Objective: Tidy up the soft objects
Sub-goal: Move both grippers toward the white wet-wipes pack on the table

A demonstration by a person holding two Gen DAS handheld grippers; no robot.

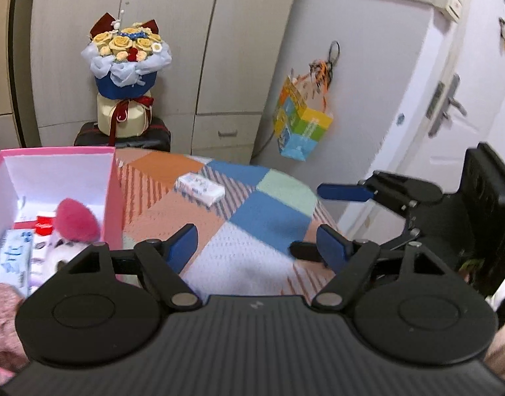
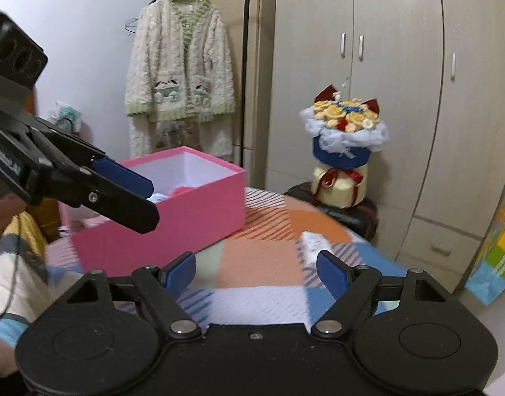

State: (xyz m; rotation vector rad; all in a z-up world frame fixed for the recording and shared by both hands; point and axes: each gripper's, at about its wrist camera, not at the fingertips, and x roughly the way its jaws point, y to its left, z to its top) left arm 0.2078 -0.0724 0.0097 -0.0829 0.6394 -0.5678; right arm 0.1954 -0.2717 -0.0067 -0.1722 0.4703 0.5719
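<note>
Both grippers empty, fingers spread.
Left gripper point(image 1: 257, 247), right gripper point(image 2: 257, 272); tissue pack point(image 1: 199, 188) ahead, blurred; pink box point(image 1: 115, 191) contents partly hidden.

Patchwork blanket surface carrying a pink box and a tissue pack

The surface is covered by a knitted patchwork blanket point(image 1: 252, 227) in orange, blue, pale green, salmon and striped squares. An open pink box point(image 2: 173, 221) with a white inside stands directly on it toward its left side, and a small white tissue pack point(image 1: 199, 188) with a blue print lies flat on the blanket well apart from the box, near the far edge, on a striped patch beside a blue one. In the right wrist view the same pack point(image 2: 315, 241) shows blurred beyond the salmon square.
</note>
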